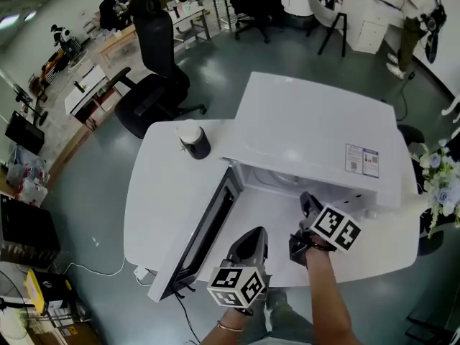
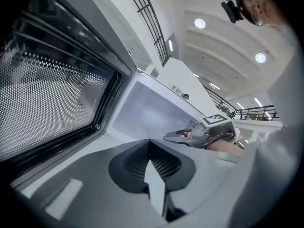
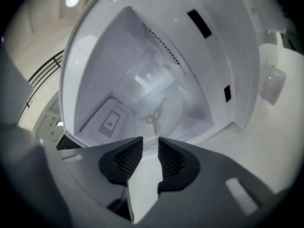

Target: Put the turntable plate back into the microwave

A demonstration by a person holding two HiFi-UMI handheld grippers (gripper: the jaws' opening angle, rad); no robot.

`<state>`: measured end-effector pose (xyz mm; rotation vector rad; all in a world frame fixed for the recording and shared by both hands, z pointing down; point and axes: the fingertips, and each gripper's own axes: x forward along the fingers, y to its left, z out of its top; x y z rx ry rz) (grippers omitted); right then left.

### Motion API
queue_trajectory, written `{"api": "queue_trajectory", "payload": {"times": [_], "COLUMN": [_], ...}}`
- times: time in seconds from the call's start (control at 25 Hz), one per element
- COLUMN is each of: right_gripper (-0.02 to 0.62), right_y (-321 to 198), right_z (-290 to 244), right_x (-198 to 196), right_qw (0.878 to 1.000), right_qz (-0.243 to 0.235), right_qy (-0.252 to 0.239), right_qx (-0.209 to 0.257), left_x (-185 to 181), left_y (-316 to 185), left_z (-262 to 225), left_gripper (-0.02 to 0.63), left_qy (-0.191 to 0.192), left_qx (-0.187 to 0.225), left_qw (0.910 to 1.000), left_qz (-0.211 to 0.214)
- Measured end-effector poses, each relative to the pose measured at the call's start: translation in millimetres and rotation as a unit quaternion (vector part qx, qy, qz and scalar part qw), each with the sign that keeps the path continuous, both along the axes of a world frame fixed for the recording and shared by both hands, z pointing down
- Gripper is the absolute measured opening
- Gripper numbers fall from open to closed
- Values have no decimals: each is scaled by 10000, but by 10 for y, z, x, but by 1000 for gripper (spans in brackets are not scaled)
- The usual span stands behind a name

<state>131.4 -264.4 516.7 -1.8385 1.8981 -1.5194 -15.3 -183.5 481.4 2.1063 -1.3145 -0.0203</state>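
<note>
The white microwave [image 1: 316,131] stands on a white table [image 1: 154,192], its door [image 1: 205,236] swung open toward the lower left. In the right gripper view the clear glass turntable plate [image 3: 161,106] lies on the cavity floor, with the three-armed hub [image 3: 152,119] showing through it. My right gripper [image 3: 150,144] points into the cavity, its jaws a narrow gap apart, and the plate's near rim sits just beyond the tips. In the head view the right gripper [image 1: 305,225] is at the cavity mouth. My left gripper [image 1: 248,250] hovers beside the door, shut and empty [image 2: 150,148].
A dark cup with a white lid [image 1: 194,141] stands on the table left of the microwave. The door's mesh window [image 2: 47,94] is close on the left gripper's left. A black office chair [image 1: 154,85] stands behind the table, and flowers [image 1: 438,175] are at the right edge.
</note>
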Motion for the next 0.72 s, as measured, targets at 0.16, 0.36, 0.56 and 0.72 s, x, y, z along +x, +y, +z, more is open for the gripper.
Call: {"api": "queue_trajectory", "payload": {"times": [0.16,0.36,0.56,0.72], "right_gripper": [107,106,104,83], "right_y": [143,335,490,635], "right_z": [-158,-504,-963,-1332], "right_x": [-80,-148,-152,-86], "right_qw": [9980,9876,9705,9573], "right_qz": [-438,-937,-1209,-1194], "right_qy": [438,1127,1757,2094], "right_qx": [143,564,1121,1598], "left_x": [12,39,83,159], "left_y": [6,6,-26,-26], "left_z": [-106,-294,-528,-724], "left_gripper": [0,0,0,0], "left_qy": [-4,-37,-69,-89], "left_qx": [83,272,492,672], "left_qw": [10000,9996,9986,9973], "left_qz": [25,86,180,295]}}
